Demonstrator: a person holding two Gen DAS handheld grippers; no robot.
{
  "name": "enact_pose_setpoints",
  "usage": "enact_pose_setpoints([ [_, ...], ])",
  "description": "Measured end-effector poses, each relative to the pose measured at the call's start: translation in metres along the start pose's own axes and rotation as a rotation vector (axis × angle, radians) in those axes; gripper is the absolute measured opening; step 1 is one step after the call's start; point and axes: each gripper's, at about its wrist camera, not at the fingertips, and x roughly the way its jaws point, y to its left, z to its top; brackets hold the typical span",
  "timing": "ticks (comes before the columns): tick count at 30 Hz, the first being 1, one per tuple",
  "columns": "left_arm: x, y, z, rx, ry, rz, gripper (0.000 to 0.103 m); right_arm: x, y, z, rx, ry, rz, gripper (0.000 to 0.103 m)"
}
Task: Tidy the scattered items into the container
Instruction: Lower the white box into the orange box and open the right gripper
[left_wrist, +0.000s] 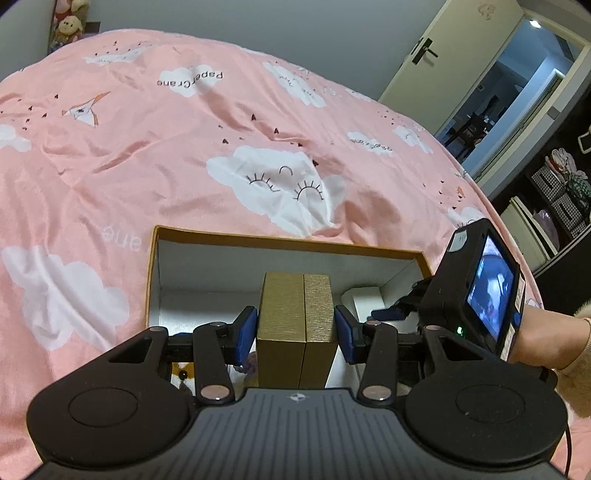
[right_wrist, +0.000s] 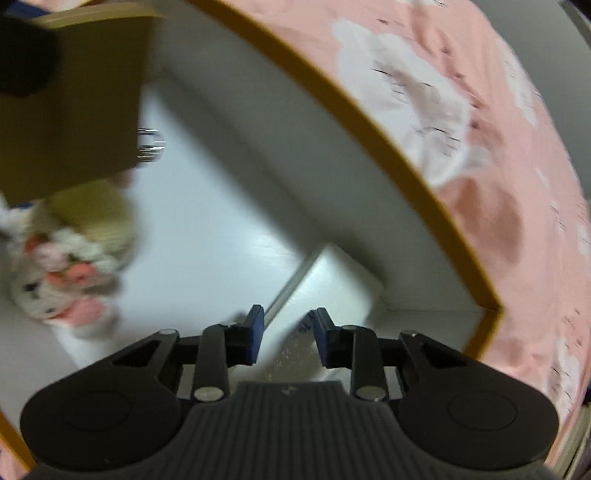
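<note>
The container (left_wrist: 280, 242), an open box with a gold rim and a white inside, lies on the pink bed cover. My left gripper (left_wrist: 295, 332) is shut on an upright gold box (left_wrist: 297, 306) and holds it over the container. That gold box (right_wrist: 74, 110) shows at the upper left of the right wrist view. My right gripper (right_wrist: 288, 328) points down into the container's corner, jaws a narrow gap apart, over a white box (right_wrist: 340, 284) lying on the floor. The picture is blurred and I see no pad pressing on it. A soft toy (right_wrist: 70, 258) lies inside too.
The pink cover with cloud prints (left_wrist: 280, 184) spreads all around the container rim (right_wrist: 369, 122). A small metal clip (right_wrist: 149, 144) lies on the container floor. An open door (left_wrist: 517, 92) and dark shelves (left_wrist: 561, 192) stand at the right. A person's hand (left_wrist: 543, 339) carries the right gripper (left_wrist: 391, 314).
</note>
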Motion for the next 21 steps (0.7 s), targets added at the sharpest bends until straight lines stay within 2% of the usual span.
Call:
enact_pose_setpoints([
  [3, 0.006, -0.002, -0.005, 0.010, 0.009, -0.006, 0.052, -0.005, -0.010, -0.002, 0.049, -0.009, 0.010, 0.030],
  [6, 0.009, -0.002, -0.009, 0.010, 0.021, -0.018, 0.052, -0.020, -0.008, -0.006, 0.001, -0.043, 0.023, 0.030],
  [7, 0.008, -0.003, -0.009, 0.012, 0.020, -0.025, 0.052, -0.024, -0.008, -0.012, -0.024, -0.032, 0.064, 0.030],
  [9, 0.007, -0.005, -0.009, 0.019, 0.014, -0.044, 0.052, -0.029, -0.004, -0.020, -0.069, 0.042, 0.173, 0.030],
  [11, 0.005, -0.008, -0.009, 0.029, 0.007, -0.064, 0.052, -0.033, 0.004, -0.025, -0.079, 0.115, 0.233, 0.030],
  [16, 0.005, -0.014, -0.014, 0.047, 0.013, -0.073, 0.052, -0.033, 0.029, -0.031, -0.136, 0.169, 0.239, 0.030],
  [21, 0.002, -0.012, -0.018, 0.045, 0.023, -0.060, 0.052, -0.024, 0.051, -0.034, -0.228, 0.193, 0.180, 0.033],
])
